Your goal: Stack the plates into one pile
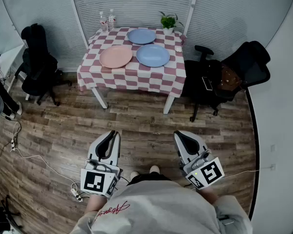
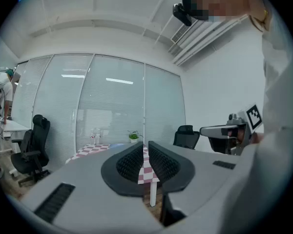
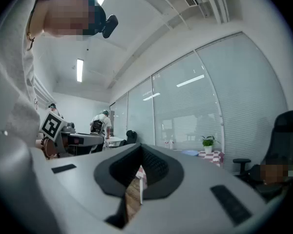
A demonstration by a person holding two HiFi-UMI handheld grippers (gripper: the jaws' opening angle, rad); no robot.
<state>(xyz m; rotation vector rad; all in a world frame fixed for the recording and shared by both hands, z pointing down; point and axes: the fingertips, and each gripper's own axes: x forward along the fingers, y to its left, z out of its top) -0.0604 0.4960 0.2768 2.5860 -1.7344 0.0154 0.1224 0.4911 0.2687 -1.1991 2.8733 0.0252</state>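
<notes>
Far ahead stands a table with a red-and-white checked cloth [image 1: 132, 77]. On it lie a pink plate [image 1: 115, 56] at the left, a blue plate [image 1: 153, 55] at the right and a second blue plate [image 1: 141, 36] behind them. My left gripper [image 1: 110, 136] and right gripper [image 1: 184, 137] are held level close to my body, well short of the table. Both are shut with nothing between the jaws. In the left gripper view the left gripper [image 2: 145, 147] frames a sliver of the cloth; in the right gripper view the right gripper [image 3: 139, 155] does the same.
A potted plant [image 1: 168, 21] and two bottles [image 1: 107, 21] stand at the table's far edge. Black office chairs stand left [image 1: 38, 65] and right [image 1: 224, 79] of the table. Cables and a power strip [image 1: 75, 193] lie on the wooden floor by my left foot.
</notes>
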